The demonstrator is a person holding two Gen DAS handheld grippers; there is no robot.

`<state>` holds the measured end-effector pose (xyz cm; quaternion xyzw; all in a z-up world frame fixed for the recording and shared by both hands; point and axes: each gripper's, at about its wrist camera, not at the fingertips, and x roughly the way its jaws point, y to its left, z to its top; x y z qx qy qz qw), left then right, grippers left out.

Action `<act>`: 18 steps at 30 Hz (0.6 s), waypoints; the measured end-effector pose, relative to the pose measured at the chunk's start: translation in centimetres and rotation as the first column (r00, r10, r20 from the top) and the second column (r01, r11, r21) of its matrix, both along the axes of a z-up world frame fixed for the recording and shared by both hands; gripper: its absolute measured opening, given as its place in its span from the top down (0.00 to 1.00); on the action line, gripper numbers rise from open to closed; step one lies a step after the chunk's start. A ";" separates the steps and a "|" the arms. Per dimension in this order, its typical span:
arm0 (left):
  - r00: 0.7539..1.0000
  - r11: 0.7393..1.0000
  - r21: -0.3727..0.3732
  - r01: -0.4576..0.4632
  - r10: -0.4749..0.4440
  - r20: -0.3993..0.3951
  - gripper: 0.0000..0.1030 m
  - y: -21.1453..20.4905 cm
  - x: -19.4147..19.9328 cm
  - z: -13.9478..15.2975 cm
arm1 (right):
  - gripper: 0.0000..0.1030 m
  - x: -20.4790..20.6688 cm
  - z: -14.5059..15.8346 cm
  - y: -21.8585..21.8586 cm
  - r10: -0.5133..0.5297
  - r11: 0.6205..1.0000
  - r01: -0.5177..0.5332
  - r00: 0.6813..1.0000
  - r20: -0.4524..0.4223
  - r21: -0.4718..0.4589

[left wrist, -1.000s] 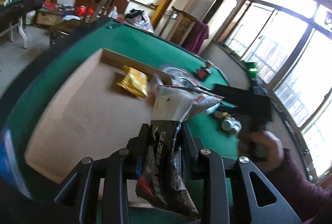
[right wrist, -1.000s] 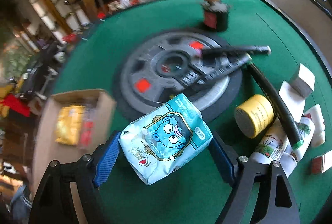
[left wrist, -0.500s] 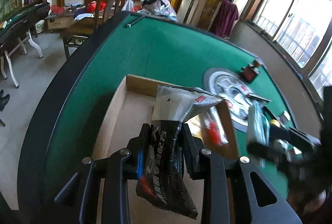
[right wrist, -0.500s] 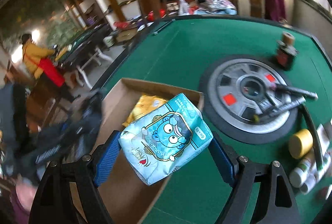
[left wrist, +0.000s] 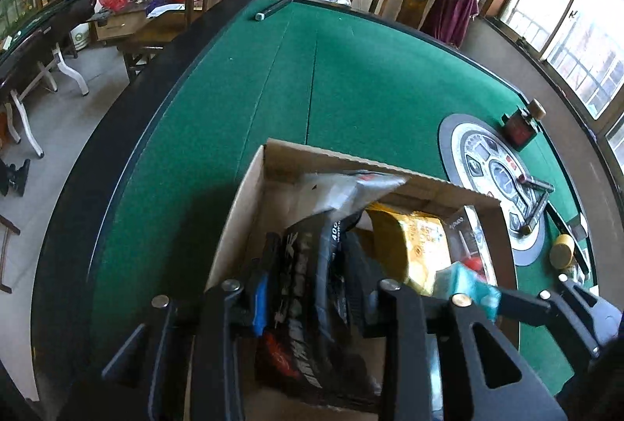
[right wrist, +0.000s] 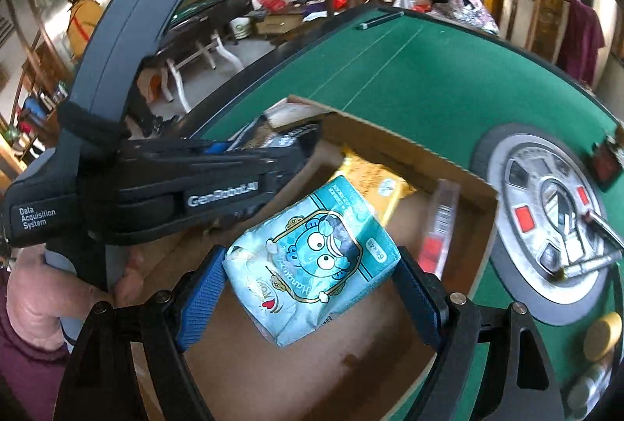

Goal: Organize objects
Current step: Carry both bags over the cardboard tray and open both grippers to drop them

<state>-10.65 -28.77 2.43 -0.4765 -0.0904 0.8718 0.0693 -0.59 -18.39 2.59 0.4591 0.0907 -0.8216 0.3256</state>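
An open cardboard box (left wrist: 351,163) (right wrist: 409,148) lies on the green felt table (left wrist: 351,70). My left gripper (left wrist: 312,304) (right wrist: 300,148) hangs over the box's left part with a black snack packet (left wrist: 308,288) (right wrist: 288,132) between its pads; its jaws are opening and the pads still touch the packet. My right gripper (right wrist: 310,294) is shut on a light-blue tissue pack with a cartoon face (right wrist: 312,257) (left wrist: 468,284), held above the box's middle. Inside the box lie a yellow packet (left wrist: 409,245) (right wrist: 374,175) and a clear packet with a red item (right wrist: 440,222).
Right of the box lies a round grey weight plate (left wrist: 487,163) (right wrist: 546,206) with dark tubes on it. A dark corked bottle (left wrist: 522,121) and a yellow tin (left wrist: 561,255) stand near it. A pen (left wrist: 273,7) lies at the table's far edge. A person in yellow (right wrist: 82,19) stands far off.
Both grippers have swung left from the weight plate to above the box, each carrying its packet. The black packet now sits looser and lower between the left jaws.
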 end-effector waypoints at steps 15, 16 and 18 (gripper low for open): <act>0.979 0.987 0.108 -0.119 0.135 -0.150 0.34 -3.9 6.1 4.6 | 0.12 0.6 -1.1 -4.3 0.116 0.982 -0.092 0.983 -0.142 0.164; 0.978 0.985 0.116 -0.126 0.143 -0.152 0.34 -4.0 6.5 4.6 | 0.12 0.4 -1.1 -4.2 0.115 0.984 -0.095 0.985 -0.126 0.152; 0.976 0.984 0.115 -0.134 0.151 -0.157 0.33 -4.0 7.3 4.7 | 0.12 -0.1 -0.7 -3.2 0.100 0.991 -0.092 0.992 -0.082 0.101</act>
